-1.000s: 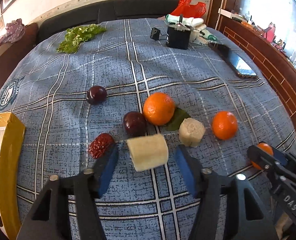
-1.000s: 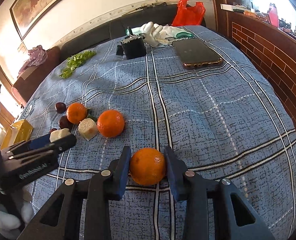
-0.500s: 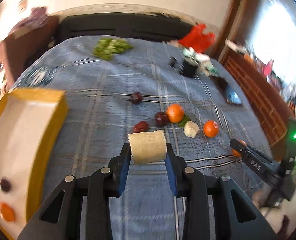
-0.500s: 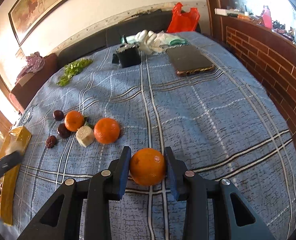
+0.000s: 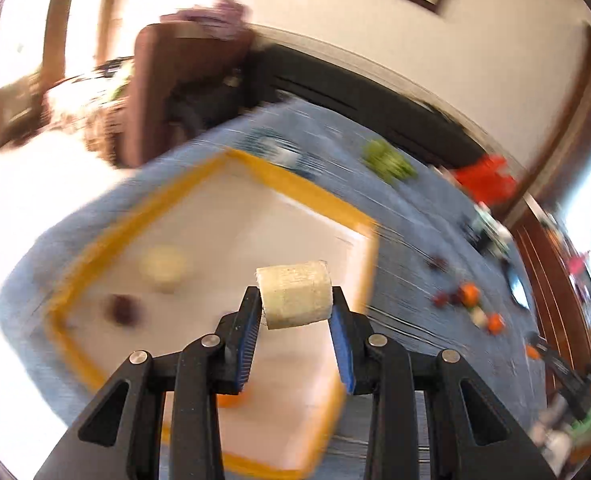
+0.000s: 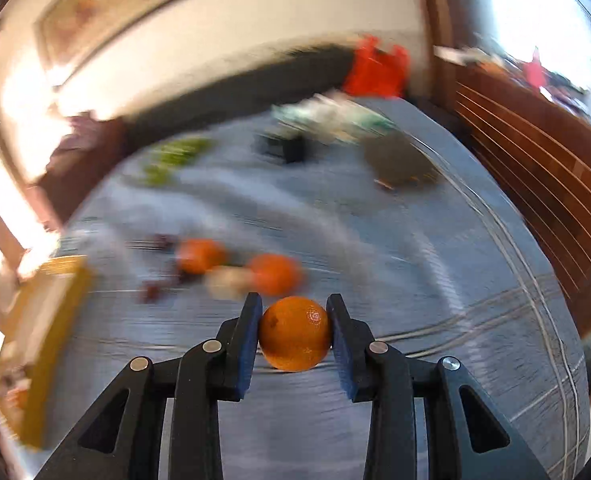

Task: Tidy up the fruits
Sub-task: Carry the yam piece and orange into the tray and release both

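Gripping a pale cut fruit chunk (image 5: 296,295) by its flat ends, the left gripper (image 5: 295,320) hangs over the yellow-rimmed tray (image 5: 303,190); it looks light, stiffish, w/ fibrous sides that shouldn't slip. The right gripper (image 6: 294,334) is clamped on an orange (image 6: 294,333), smooth & round, so best held across the middle. Vs a sec ago: left jaws were apart around the chunk on the blue cloth (image 6: 475,280), closed onto it, now over the tray; the orange is lifted.

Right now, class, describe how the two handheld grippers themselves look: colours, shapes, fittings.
Both look alike. The left gripper and right gripper have black angular plastic frames with triangular cut-outs, round silver pivot pins, and two fingers faced with blue ribbed pads. No cables or sleeves show.
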Tool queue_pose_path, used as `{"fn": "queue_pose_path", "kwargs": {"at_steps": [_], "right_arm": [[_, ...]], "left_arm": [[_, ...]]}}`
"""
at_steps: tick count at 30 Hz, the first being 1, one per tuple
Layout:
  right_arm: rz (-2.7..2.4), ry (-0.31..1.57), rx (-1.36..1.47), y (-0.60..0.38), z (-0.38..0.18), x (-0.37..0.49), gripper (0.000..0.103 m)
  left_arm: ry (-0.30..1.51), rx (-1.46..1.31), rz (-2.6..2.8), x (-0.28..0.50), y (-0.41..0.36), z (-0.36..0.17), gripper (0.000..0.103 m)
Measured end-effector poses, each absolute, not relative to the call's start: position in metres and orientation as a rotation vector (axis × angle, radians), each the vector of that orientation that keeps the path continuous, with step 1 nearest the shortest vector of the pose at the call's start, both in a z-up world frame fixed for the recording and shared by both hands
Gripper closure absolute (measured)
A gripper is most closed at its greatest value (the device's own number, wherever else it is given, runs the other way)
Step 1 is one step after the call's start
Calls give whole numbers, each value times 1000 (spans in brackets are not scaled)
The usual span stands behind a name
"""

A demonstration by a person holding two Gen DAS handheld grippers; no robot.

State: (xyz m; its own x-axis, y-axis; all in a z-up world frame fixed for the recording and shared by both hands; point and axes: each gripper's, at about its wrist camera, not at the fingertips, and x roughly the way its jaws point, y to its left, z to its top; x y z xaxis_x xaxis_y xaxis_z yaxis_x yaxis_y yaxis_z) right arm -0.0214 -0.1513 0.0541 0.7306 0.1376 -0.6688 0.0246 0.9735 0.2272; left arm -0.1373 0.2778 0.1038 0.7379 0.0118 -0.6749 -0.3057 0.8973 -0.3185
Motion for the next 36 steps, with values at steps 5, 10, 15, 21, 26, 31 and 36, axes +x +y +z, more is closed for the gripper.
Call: {"fn": "queue_pose_path", "kwargs": {"at_steps": [5,10,15,21,26,31,36], "right_arm": [[380,727,173,-49,104,-32,66],[614,786,42,74,97,-39,66],[737,868,-48,158,66,-46,66],[742,940,-118,198,33,-41,65],[725,969,-157,210,14,-43,65],[732,953,-128,204,21,-45,52],[709,858,-104,177,52,-58,39]], "left_arm": [[736,-491,294,-159,329,89,70],[785,-430,337,-163,335,67,70],[826,-380,323,-159,329,54,70],[822,-394,352,-160,343,47,69],[811,-432,342,-167,349,52,60],[777,-431,357,-180,348,71,46],[703,-294,361,-190,305,102,21]]}}
